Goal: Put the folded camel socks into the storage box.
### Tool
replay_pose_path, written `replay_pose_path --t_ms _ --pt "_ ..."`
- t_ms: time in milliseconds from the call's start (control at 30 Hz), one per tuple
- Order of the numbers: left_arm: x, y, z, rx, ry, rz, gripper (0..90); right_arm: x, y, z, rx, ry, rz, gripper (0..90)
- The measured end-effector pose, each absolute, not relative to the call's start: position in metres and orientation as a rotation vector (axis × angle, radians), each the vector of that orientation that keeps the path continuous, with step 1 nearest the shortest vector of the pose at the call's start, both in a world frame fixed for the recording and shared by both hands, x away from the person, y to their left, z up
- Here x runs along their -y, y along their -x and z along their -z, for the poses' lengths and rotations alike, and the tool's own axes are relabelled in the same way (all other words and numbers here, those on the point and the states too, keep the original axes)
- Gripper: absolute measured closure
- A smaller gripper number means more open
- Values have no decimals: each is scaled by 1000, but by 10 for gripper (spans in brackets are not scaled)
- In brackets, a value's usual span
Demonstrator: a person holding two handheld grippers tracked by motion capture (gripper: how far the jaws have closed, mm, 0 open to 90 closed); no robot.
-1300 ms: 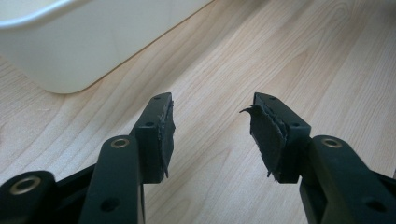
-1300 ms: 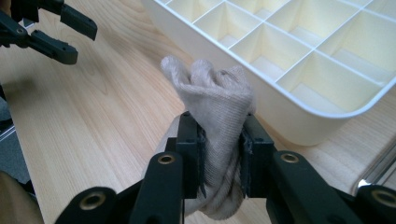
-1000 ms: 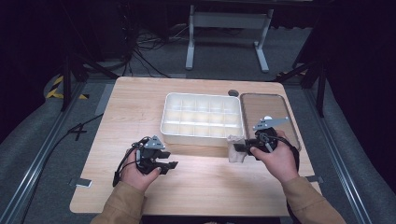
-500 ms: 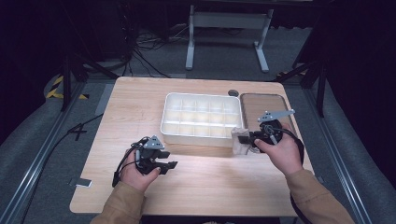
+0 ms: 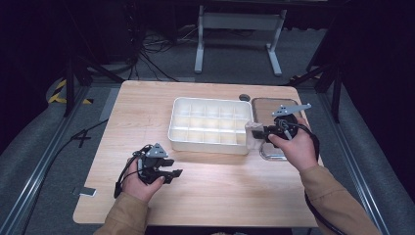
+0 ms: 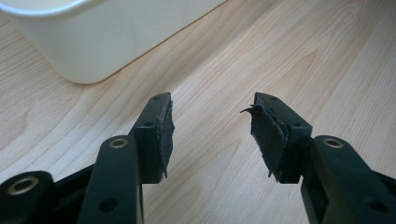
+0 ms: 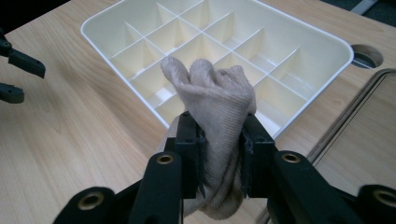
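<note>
Carrying a bunched beige sock clamped in its jaws at centre frame, the right gripper hovered beside the white divided organizer tray, needing a compartment chosen next, while the left gripper rested open.

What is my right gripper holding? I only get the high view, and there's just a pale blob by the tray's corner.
Observer: A rolled beige sock, clamped between the right gripper pads.
Operator: Is it over the tray yet?
Observer: In the right gripper view it sits just before the near rim of the white divided tray, whose compartments look empty.
Operator: And my left gripper, anything in it?
Observer: No. The left gripper is open with bare wooden table between its jaws, and its pads look frayed at the edges.
</note>
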State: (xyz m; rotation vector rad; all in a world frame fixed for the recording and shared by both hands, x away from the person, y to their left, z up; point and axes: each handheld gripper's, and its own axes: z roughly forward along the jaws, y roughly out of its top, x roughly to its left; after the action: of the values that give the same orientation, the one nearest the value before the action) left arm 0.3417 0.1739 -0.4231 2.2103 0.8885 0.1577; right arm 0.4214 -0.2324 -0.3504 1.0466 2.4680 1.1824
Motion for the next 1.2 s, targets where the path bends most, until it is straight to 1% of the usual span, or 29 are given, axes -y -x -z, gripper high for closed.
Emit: replay_pose_path --t_ms 233,433,833,1100,1200 --pt "-179 -339 424 -913 -2196 -151 497 234 -434 351 -2472 -1016 -1162 727" --pt "-185 -334 424 -928 -2179 -188 481 232 -445 352 -2494 -969 -1118 726" --pt "-205 -322 427 -992 -2129 -221 469 216 -463 360 -2518 -911 -1086 722" --pt "-207 -320 427 -1009 -2132 -230 471 205 -468 370 -2529 -864 -1024 720" --pt "-207 -321 428 -1016 -2118 -214 473 203 -469 375 -2533 -847 -994 719"
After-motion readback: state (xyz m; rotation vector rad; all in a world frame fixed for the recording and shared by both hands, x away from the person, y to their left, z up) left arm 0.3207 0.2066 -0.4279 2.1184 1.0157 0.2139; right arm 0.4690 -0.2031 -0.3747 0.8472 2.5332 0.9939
